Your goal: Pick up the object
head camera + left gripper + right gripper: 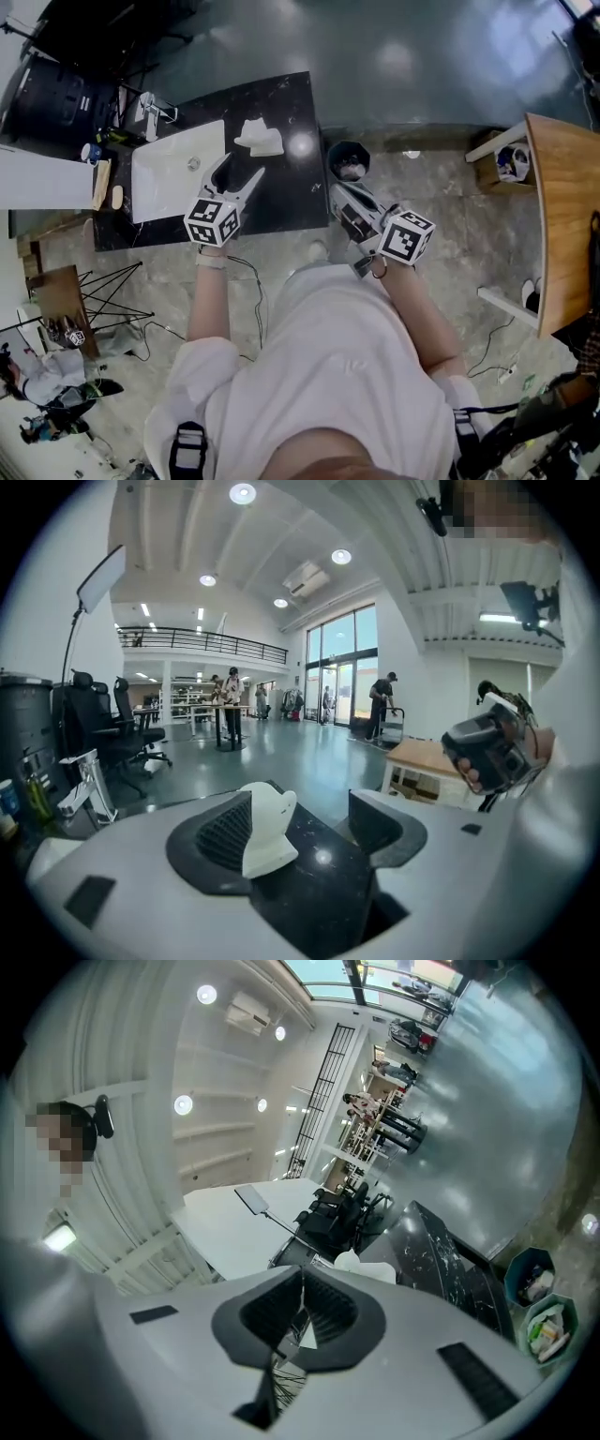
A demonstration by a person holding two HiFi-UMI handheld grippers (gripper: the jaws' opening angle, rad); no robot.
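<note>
A small white moulded object [258,138] lies on the black marble counter [291,202], to the right of the sink. My left gripper [240,172] hovers just short of it, pointing at it with jaws open. In the left gripper view the object [267,825] sits ahead of the jaws, close by the left pad [223,832], and neither pad presses on it. My right gripper [339,194] hangs off the counter's right end. In its own view the right gripper [302,1312] is shut with nothing between the pads.
A white sink [176,171] with a faucet [150,111] fills the counter's left part. A dark bin [349,161] stands on the floor by the counter's right end. A wooden table [562,206] is at the far right. Cables run across the floor.
</note>
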